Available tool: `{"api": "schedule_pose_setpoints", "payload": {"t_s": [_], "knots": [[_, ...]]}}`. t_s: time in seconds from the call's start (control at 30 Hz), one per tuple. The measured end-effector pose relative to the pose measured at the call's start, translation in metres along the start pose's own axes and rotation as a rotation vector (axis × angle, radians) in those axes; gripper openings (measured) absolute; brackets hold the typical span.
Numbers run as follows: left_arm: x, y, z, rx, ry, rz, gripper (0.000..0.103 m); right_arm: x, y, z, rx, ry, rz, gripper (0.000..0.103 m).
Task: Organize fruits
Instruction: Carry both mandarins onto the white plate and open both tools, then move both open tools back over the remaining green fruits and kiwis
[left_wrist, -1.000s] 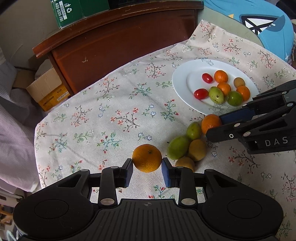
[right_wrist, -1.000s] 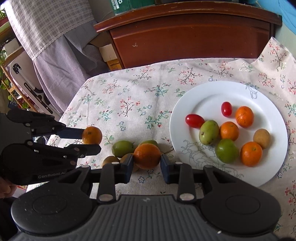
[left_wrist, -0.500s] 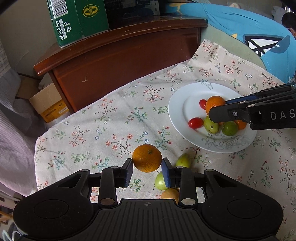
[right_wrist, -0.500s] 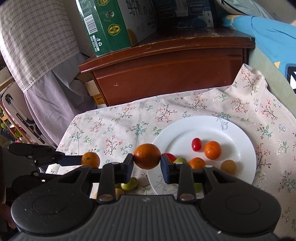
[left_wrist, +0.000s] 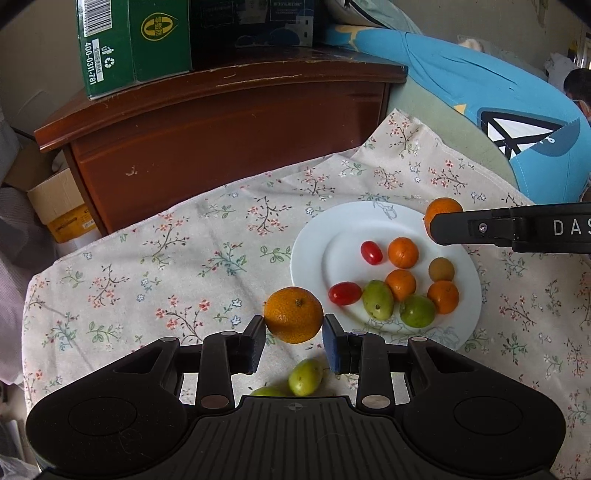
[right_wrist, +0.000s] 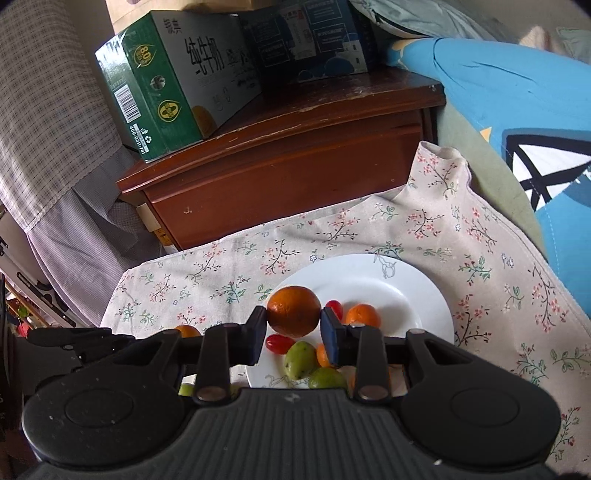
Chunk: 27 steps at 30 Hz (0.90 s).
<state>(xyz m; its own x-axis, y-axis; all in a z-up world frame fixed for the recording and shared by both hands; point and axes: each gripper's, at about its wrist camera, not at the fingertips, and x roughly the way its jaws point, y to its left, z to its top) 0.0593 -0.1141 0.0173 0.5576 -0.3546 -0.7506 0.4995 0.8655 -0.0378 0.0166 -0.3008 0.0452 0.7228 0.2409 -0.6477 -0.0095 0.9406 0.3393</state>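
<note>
We carry 2 oranges toward the plate (left_wrist: 308, 254) — left gripper (left_wrist: 294, 334) clenched on one orange (left_wrist: 293, 314) at its 8 o'clock rim, right gripper (right_wrist: 293, 334) clamping another orange (right_wrist: 293, 311) above it.

A dark wooden cabinet (right_wrist: 288, 147) stood behind the floral tablecloth (left_wrist: 147, 273). On the cabinet's top rested a green carton (right_wrist: 159, 85) beside a dark blue box (right_wrist: 306, 40). Left of the cabinet hung checked fabric (right_wrist: 48, 103); right of it lay a blue cushion (left_wrist: 498, 99). Daylight was soft.
</note>
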Motion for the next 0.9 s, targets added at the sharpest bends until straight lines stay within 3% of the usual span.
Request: {"api": "schedule_pose_setpoints", "payload": {"t_s": [0.17, 0.3, 0.8, 0.83, 0.9], "knots": [[0.008, -0.009, 0.005, -0.024, -0.008, -0.070, 0.031, 0.002, -0.018, 0.003, 0.037, 0.006, -0.040, 0.032], [0.017, -0.015, 0.010, -0.018, -0.025, -0.074, 0.031, 0.011, -0.030, 0.001, 0.078, 0.028, -0.056, 0.032], [0.049, -0.010, 0.027, -0.146, -0.040, -0.116, 0.034, 0.032, -0.042, -0.007, 0.122, 0.081, -0.093, 0.036], [0.046, -0.009, 0.028, -0.145, -0.041, -0.114, 0.039, 0.031, -0.040, -0.006, 0.116, 0.075, -0.090, 0.036], [0.037, -0.007, 0.029, -0.148, -0.060, -0.091, 0.059, 0.029, -0.037, -0.005, 0.111, 0.068, -0.079, 0.036]]}}
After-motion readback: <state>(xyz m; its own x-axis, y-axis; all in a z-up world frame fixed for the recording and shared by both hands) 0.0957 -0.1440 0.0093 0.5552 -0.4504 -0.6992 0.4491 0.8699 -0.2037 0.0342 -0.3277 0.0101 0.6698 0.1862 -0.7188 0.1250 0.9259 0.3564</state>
